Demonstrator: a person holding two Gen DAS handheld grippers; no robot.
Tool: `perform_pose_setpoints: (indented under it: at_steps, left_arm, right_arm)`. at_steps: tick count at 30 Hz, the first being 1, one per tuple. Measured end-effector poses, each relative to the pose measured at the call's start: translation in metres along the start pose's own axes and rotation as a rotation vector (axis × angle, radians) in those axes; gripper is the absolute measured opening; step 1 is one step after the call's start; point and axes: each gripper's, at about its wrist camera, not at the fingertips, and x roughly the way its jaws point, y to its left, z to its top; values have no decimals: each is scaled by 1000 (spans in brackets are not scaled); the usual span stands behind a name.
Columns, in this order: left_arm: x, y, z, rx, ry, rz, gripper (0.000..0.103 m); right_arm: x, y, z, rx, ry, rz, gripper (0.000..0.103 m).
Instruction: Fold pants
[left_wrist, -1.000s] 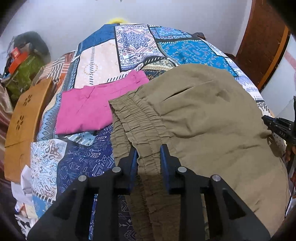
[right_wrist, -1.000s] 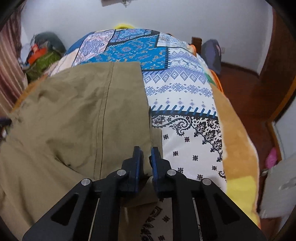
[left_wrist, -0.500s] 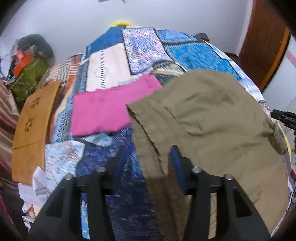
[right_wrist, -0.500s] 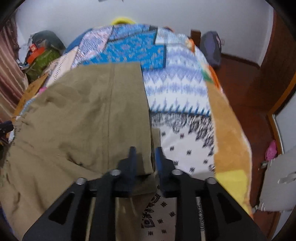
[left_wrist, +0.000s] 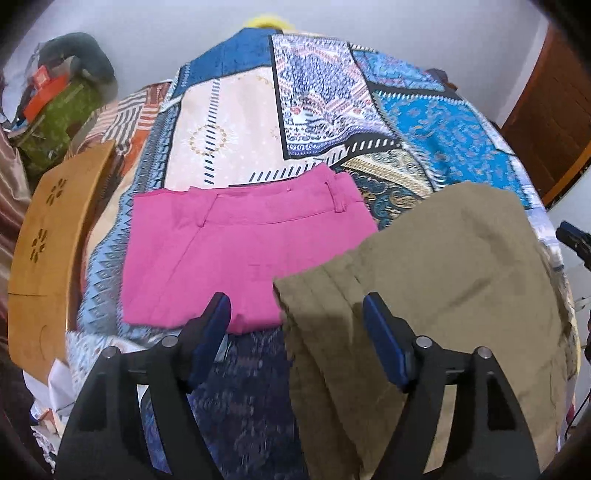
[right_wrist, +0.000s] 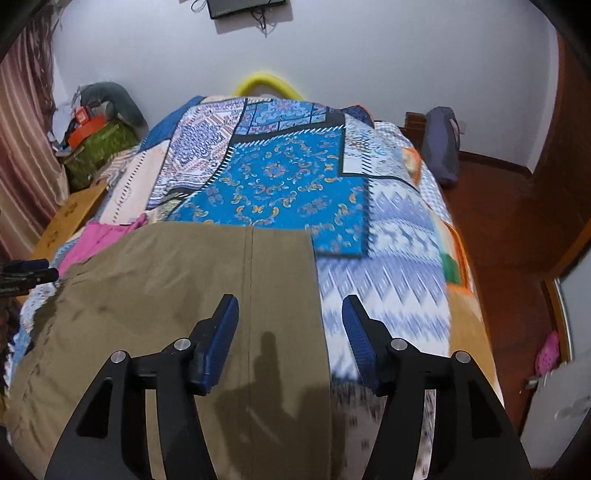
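Olive-brown pants (left_wrist: 443, 273) (right_wrist: 184, 295) lie folded flat on the patchwork bedspread (left_wrist: 258, 122) (right_wrist: 280, 181). My left gripper (left_wrist: 295, 317) hovers above the pants' left edge with its jaws opening; the cloth lies below them, and no pad touches it. My right gripper (right_wrist: 290, 325) hangs over the pants' right edge, its jaws opening too, with nothing pinched. Folded pink pants (left_wrist: 236, 251) (right_wrist: 96, 240) lie on the bed to the left of the olive pair. The other gripper's tip shows at each view's side edge.
A wooden board (left_wrist: 48, 251) leans at the bed's left side. Bags and clutter (left_wrist: 55, 107) pile up in the far left corner. A wooden door (left_wrist: 554, 122) and dark red floor (right_wrist: 509, 236) lie to the right, with a grey bag (right_wrist: 441, 144) against the wall.
Both grippers let go of the olive pants, opened wide and pulled back from the cloth. The left view swung left, bringing the pink pants closer to centre.
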Motion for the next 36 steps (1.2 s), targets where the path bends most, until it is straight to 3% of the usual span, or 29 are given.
perform_pose_setpoints:
  at_steps: [6, 10, 12, 14, 15, 17, 21, 29, 36]
  left_arm:
    - [32, -3, 8, -1, 30, -51, 74]
    - [44, -6, 9, -2, 42, -84, 75]
    - [45, -6, 9, -1, 40, -91, 75]
    - [45, -4, 9, -11, 38, -107, 74]
    - [46, -2, 9, -17, 41, -115, 74]
    - [49, 2, 9, -37, 49, -148, 66]
    - [43, 0, 11, -28, 31, -140, 58]
    - [-1, -13, 29, 62, -89, -13, 53]
    - [-79, -20, 51, 92, -235, 4, 51]
  right_arm:
    - [48, -6, 25, -11, 50, 8, 54]
    - [82, -13, 33, 62, 109, 58, 55]
    - [87, -12, 32, 75, 96, 59, 55]
    - [86, -4, 30, 29, 78, 52, 44]
    - [87, -1, 29, 12, 79, 44, 26]
    - [87, 5, 26, -26, 63, -5, 18]
    - [77, 1, 25, -27, 35, -19, 4]
    - [38, 4, 52, -64, -85, -80, 2]
    - [-36, 8, 79, -32, -234, -79, 2]
